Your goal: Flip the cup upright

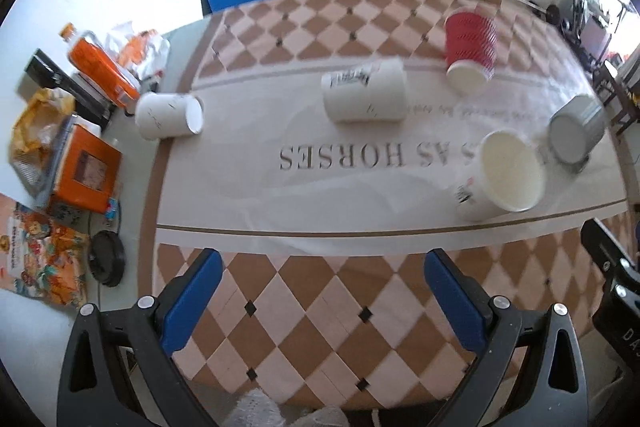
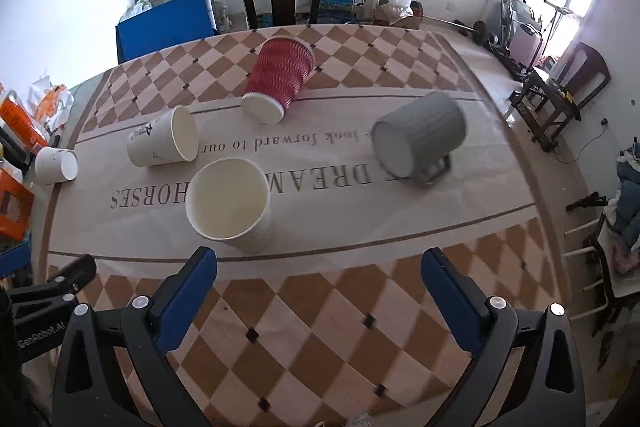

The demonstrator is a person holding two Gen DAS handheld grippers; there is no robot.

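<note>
One paper cup [image 2: 230,205] stood upright; four others lay tipped. Both the left gripper [image 1: 322,301] and right gripper [image 2: 318,301] hung wide, holding nothing.

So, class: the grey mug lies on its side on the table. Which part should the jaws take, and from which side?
Grip the ribbed body of the grey mug across its width, coming down from above with the open right gripper. It lies on its side with the handle underneath against the cloth, so the handle is poorly reachable while the barrel's flanks are free. This is a judgement.

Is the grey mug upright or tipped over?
Tipped: the grey mug lies on its side on the tablecloth, handle underneath and its round end facing the camera.
</note>
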